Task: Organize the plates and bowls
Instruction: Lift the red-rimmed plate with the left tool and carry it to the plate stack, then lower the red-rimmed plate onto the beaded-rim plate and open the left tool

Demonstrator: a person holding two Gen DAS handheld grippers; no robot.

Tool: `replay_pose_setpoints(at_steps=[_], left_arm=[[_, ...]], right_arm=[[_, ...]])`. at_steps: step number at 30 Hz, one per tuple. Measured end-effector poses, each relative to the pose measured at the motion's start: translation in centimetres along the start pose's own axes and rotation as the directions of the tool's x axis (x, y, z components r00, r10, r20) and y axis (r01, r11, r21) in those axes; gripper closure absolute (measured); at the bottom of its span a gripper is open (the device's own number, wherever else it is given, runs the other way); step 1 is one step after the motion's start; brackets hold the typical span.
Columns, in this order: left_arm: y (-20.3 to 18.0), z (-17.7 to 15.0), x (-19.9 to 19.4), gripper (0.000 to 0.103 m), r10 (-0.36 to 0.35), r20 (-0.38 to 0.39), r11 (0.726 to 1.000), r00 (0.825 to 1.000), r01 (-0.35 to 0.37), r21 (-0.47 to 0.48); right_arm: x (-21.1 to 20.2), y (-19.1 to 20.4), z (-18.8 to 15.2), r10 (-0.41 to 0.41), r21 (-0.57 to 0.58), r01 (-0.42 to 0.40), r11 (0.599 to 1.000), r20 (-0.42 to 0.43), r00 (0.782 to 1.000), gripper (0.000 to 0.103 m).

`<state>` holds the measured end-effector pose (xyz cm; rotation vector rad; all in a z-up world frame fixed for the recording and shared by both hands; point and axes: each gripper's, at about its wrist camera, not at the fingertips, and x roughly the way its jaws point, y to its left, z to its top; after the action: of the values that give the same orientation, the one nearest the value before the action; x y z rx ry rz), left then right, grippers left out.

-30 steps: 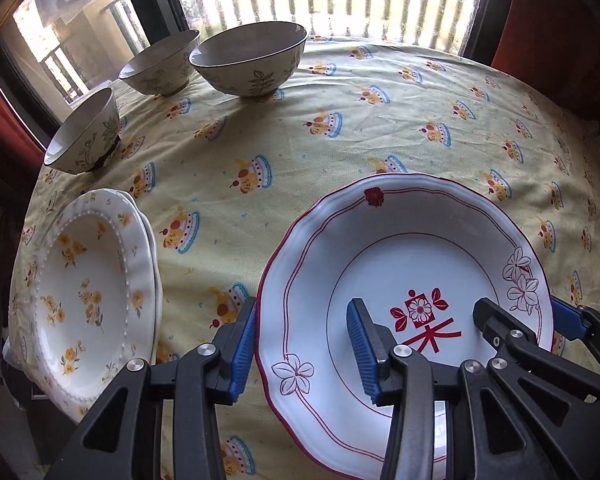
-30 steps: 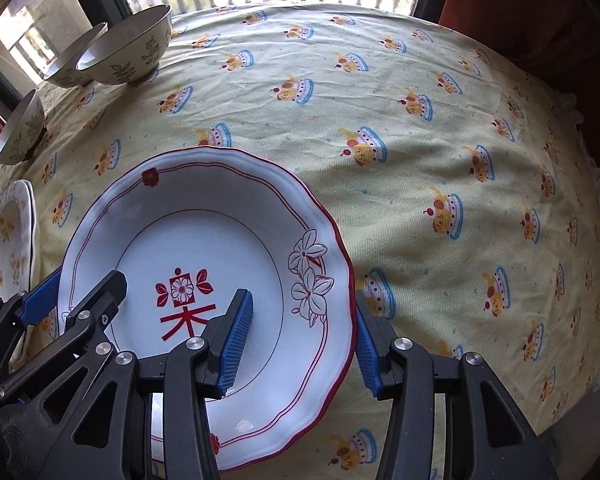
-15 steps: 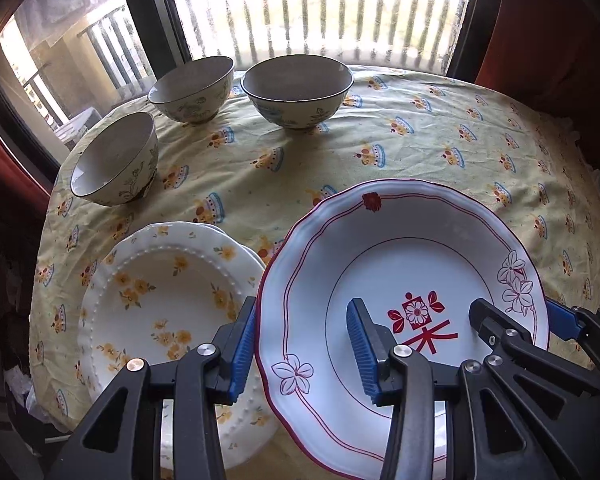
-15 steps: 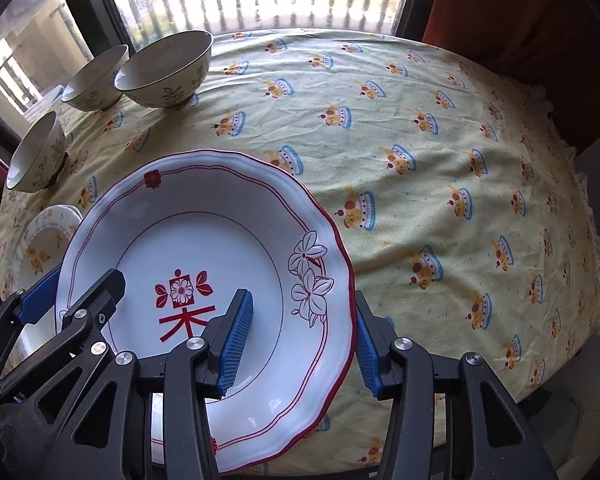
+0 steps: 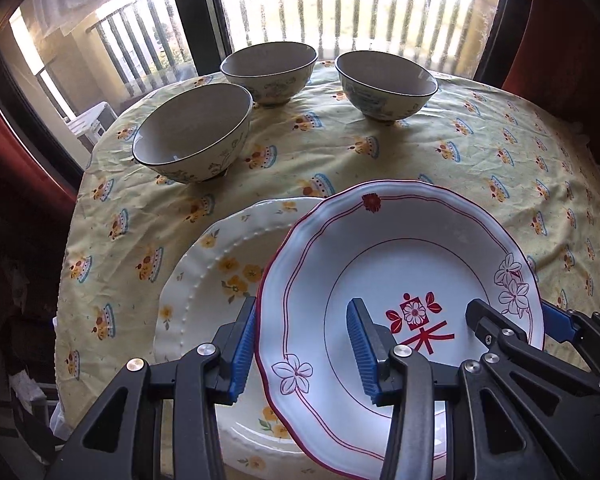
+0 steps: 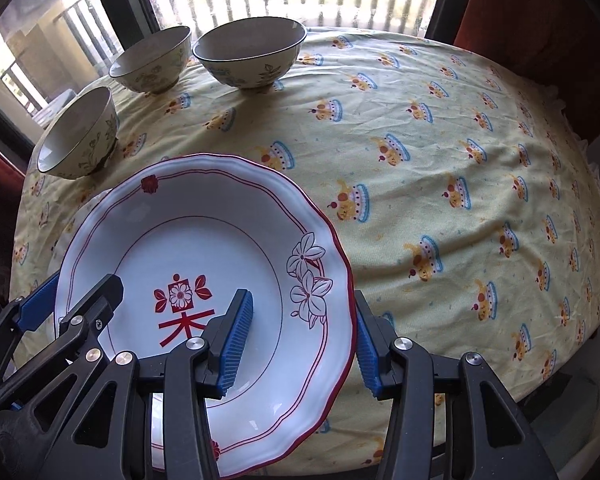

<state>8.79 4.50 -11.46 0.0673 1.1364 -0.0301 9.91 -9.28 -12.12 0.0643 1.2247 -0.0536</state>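
Observation:
A white plate with a red rim and red flower mark (image 5: 400,264) (image 6: 204,248) hangs over the table, held from two sides. My left gripper (image 5: 302,354) is shut on its left rim, one pad inside the plate and one outside. My right gripper (image 6: 300,348) is shut on the opposite rim in the same way. The plate overlaps a cream plate with yellow flowers (image 5: 220,280) that lies below it on the cloth. Three floral bowls (image 5: 192,136) (image 5: 268,68) (image 5: 384,80) stand apart at the far side.
A yellow tablecloth with a crown print (image 6: 460,160) covers the round table. The window with a railing outside (image 5: 340,8) is just behind the bowls. Dark red curtains hang at both sides. The table's left edge (image 5: 66,280) is close to the cream plate.
Both grippers have carried the red-rimmed plate leftward across the table. It now overlaps the cream plate, which earlier lay apart at its left. The bowls sit nearer the middle of view.

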Motion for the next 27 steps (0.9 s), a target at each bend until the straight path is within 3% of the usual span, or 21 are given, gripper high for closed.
replay_pose_setpoints(at_steps=[15,27], left_arm=[[4.4,-0.7,1.9,0.058,-0.003,-0.062,0.998,0.998,-0.001,-0.066],[5.2,-1.1,2.2,0.06,0.003,-0.068,0.997,0.998,-0.008,-0.072]], right_arm=[[1.0,5.7,1.3,-0.042,-0.086,0.041,0.995,-0.001,0.999,0.051],[2.3,6.6,0.9,-0.027,-0.104,0.023,0.994,-0.041,0.999,0.051]])
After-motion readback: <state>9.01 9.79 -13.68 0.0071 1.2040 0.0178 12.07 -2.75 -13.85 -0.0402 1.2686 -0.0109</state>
